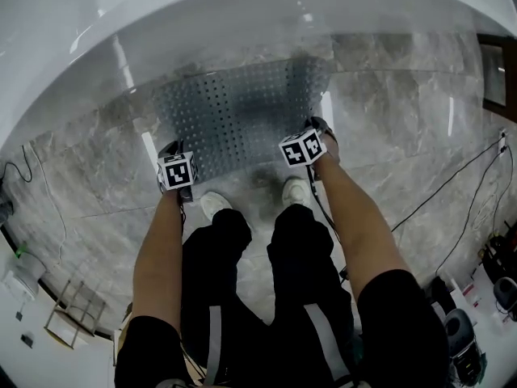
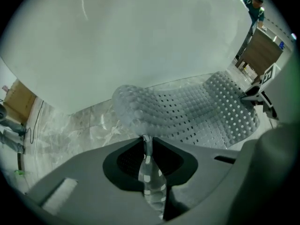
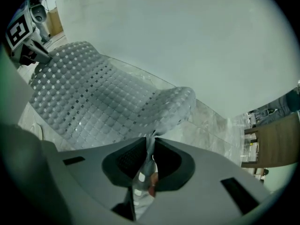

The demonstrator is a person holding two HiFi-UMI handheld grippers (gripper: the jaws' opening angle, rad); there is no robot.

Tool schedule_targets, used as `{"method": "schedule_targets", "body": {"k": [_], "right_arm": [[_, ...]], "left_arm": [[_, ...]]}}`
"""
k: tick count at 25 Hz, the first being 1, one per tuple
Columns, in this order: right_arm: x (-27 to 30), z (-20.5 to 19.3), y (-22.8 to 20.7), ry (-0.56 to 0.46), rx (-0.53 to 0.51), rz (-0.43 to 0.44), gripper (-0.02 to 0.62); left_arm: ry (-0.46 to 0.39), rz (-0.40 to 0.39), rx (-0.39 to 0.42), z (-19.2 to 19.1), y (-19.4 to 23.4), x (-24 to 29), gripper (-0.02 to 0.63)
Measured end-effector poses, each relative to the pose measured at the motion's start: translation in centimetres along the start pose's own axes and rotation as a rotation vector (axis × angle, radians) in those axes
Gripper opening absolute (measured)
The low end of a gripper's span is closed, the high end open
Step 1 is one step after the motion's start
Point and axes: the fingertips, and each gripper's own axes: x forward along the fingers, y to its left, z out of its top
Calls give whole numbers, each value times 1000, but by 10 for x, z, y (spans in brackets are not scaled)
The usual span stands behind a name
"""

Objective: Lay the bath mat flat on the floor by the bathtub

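Observation:
A translucent grey bath mat (image 1: pixel 234 115) with rows of small holes hangs between the two grippers, sagging over the marble floor (image 1: pixel 388 128) beside the white bathtub (image 1: pixel 161 23). My left gripper (image 1: pixel 172 150) is shut on the mat's near left corner. In the left gripper view the mat's edge (image 2: pixel 187 111) is pinched between the jaws of that gripper (image 2: pixel 146 139). My right gripper (image 1: pixel 317 125) is shut on the near right corner. The right gripper view has the mat (image 3: pixel 103 97) clamped in the gripper (image 3: pixel 151 142), bulging up away from the jaws.
The person's white shoes (image 1: pixel 214 204) stand just behind the mat. Black cables (image 1: pixel 452 176) run across the floor on the right towards bottles and gear (image 1: pixel 485 297). A small wooden rack (image 1: pixel 69 314) sits at the lower left. The tub wall (image 2: pixel 140 41) rises close ahead.

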Motion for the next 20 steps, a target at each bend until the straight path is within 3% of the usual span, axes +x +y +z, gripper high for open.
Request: {"method": "schedule_targets", "body": {"k": [3,10,14,20], "right_arm": [[24,-14,-7,44,15,-4,49],[70,-40,-28,98,125,9,51],[93,-53,-38,109,258,37,63],[112,-64,-47,109,432,99,105]], "left_arm": [[46,-2,-20,-14,9,20,58],[82,32,62,-31,16,64,66],[66,34,37,-45,30,94,67],[116,49,50,-51,42,102,86]]}}
